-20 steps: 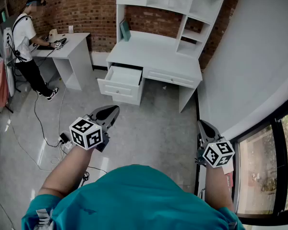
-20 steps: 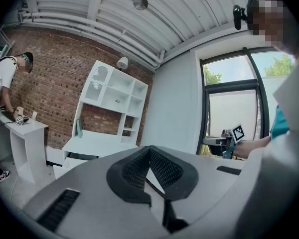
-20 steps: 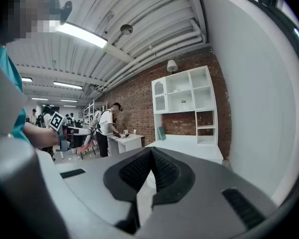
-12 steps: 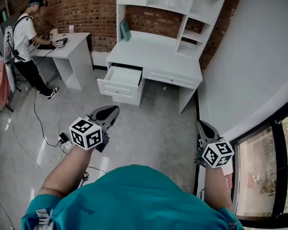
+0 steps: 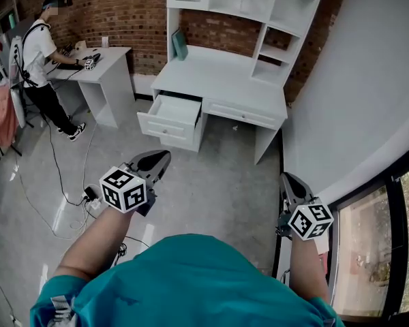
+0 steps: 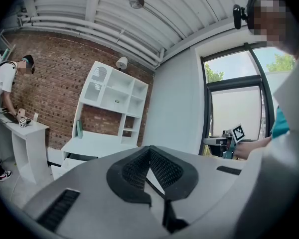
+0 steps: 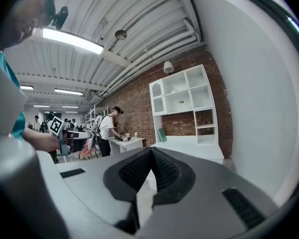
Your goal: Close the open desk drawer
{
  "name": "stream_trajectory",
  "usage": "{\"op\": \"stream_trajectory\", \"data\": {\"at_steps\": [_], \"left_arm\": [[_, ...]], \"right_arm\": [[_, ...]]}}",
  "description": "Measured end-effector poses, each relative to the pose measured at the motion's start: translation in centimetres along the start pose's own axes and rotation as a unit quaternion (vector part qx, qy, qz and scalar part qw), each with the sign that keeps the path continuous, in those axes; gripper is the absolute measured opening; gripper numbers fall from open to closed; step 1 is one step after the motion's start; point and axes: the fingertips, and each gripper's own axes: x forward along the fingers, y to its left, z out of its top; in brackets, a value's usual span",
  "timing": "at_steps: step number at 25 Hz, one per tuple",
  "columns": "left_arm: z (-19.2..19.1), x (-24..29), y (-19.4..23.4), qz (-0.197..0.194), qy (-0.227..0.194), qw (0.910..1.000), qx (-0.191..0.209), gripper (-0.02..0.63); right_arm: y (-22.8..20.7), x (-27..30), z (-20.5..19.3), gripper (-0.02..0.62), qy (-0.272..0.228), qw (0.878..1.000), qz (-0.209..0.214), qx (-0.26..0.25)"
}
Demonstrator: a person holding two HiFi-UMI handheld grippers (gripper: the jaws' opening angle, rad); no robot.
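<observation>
A white desk (image 5: 218,80) with a shelf unit stands against the brick wall ahead. Its top left drawer (image 5: 174,111) is pulled out and open. My left gripper (image 5: 160,158) hangs well short of the desk, above the floor, jaws shut and empty. My right gripper (image 5: 287,178) is lower right by the white wall, also shut and empty. The left gripper view shows the desk (image 6: 97,143) beyond the closed jaws; in the right gripper view the desk (image 7: 199,143) is seen far off.
A person (image 5: 41,53) stands at a smaller white table (image 5: 99,70) at the far left. Cables and a power strip (image 5: 88,197) lie on the grey floor. A curved white wall (image 5: 354,101) and a window (image 5: 368,244) bound the right side.
The head view has shifted slightly; the desk and the person sit a touch lower and to the right in frame. Both grippers keep their places and stay shut.
</observation>
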Motion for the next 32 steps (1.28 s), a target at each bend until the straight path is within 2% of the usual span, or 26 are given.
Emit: {"op": "stream_trajectory", "data": {"at_steps": [9, 16, 22, 32], "left_arm": [[-0.2, 1.8, -2.1, 0.003, 0.001, 1.0000, -0.007, 0.015], [0.2, 3.5, 0.7, -0.005, -0.007, 0.9999, -0.007, 0.015], [0.8, 6.1, 6.6, -0.029, -0.015, 0.9994, -0.008, 0.015], [4.1, 11.6, 21.2, -0.072, -0.001, 0.9974, 0.000, 0.015]], "right_arm": [[-2.8, -1.8, -0.2, 0.020, -0.001, 1.000, 0.006, 0.000], [-3.3, 1.1, -0.5, 0.020, 0.000, 1.000, 0.001, -0.003], [-2.7, 6.8, 0.0, 0.020, 0.003, 1.000, -0.014, -0.016], [-0.4, 22.2, 2.2, 0.020, 0.006, 0.999, -0.040, -0.017]]}}
